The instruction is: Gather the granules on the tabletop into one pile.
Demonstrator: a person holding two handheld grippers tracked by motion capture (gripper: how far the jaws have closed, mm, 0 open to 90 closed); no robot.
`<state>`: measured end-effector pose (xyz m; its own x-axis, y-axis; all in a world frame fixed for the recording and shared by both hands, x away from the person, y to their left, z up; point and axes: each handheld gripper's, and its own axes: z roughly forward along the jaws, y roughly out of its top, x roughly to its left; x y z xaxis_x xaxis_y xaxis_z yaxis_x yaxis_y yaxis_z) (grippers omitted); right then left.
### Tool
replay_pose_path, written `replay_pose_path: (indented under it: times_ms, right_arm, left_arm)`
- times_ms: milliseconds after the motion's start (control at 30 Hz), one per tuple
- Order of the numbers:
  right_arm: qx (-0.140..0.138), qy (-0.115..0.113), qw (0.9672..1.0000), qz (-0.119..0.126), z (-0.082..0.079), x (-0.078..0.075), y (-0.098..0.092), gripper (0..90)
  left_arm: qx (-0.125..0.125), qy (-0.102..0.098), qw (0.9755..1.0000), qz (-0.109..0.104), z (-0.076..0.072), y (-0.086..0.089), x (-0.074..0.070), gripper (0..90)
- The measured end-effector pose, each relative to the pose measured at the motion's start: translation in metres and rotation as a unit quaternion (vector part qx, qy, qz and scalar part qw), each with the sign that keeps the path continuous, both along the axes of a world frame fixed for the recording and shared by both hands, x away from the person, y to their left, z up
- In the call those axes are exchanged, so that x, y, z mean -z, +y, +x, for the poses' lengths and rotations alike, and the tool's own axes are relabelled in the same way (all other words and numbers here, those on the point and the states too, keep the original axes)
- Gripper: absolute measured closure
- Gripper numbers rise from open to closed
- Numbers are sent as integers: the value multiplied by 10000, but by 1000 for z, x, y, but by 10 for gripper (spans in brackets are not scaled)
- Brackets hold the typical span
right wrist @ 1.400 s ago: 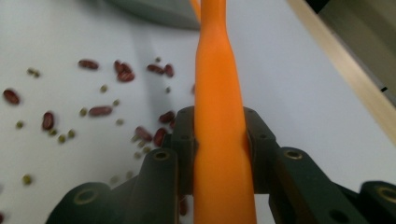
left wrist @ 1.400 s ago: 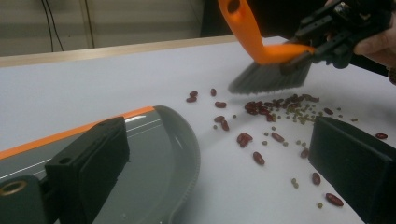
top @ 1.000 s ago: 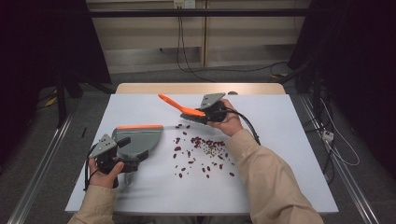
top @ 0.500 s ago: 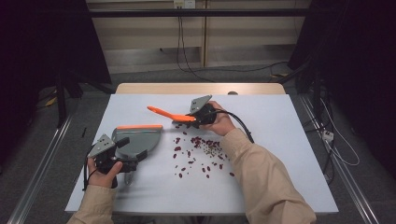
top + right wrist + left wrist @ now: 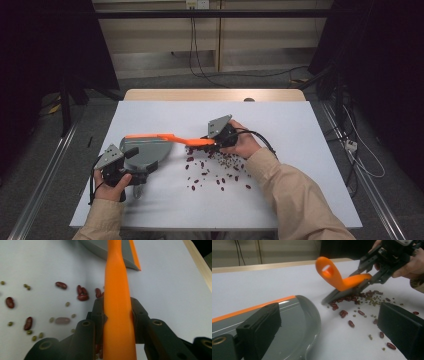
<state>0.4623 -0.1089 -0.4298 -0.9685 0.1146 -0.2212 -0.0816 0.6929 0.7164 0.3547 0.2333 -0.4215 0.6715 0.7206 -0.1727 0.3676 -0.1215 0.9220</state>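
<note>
Seemingly brush (image 5: 117,302) clamped betw. right gripper (image 5: 117,315) pads.

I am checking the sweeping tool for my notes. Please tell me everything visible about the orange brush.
The orange brush looks like smooth, glossy plastic, with a long slim handle ending in a rounded loop with an oval hole. A strip of dark bristles runs beneath its other end. The right gripper is shut on the handle, jaws pressing both sides. The brush lies nearly level over the white table, its bristles down among scattered red beans, its loop end reaching towards the grey dustpan.
</note>
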Motion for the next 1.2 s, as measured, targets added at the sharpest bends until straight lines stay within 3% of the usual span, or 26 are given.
replay_pose_path:
  times_ms: [367, 567, 667, 800, 1100, 1200]
  right_arm:
    - [11, 148, 9998, 140, -24, 0, -3, 713]
    - [50, 57, 9998, 198, -28, -3, -4, 716]
    - [165, 20, 9992, 353, -26, -10, -8, 716]
    - [422, -72, 9978, 502, -17, -20, -24, 716]
    - [1048, -171, 9939, 286, -3, -11, -73, 716]
    - [1088, -151, 9939, 124, -5, -6, -81, 716]
  left_arm:
    - [18, -22, 10000, 12, -1, 0, -1, 51]
    - [48, -14, 10000, 14, -1, -1, -1, 51]
    - [53, -16, 10000, 16, -1, 0, -1, 51]
    - [73, -7, 10000, 33, 0, 0, 0, 51]
    - [75, 20, 10000, 36, 0, -1, 1, 51]
    - [98, 23, 9999, 66, 1, -2, 1, 51]
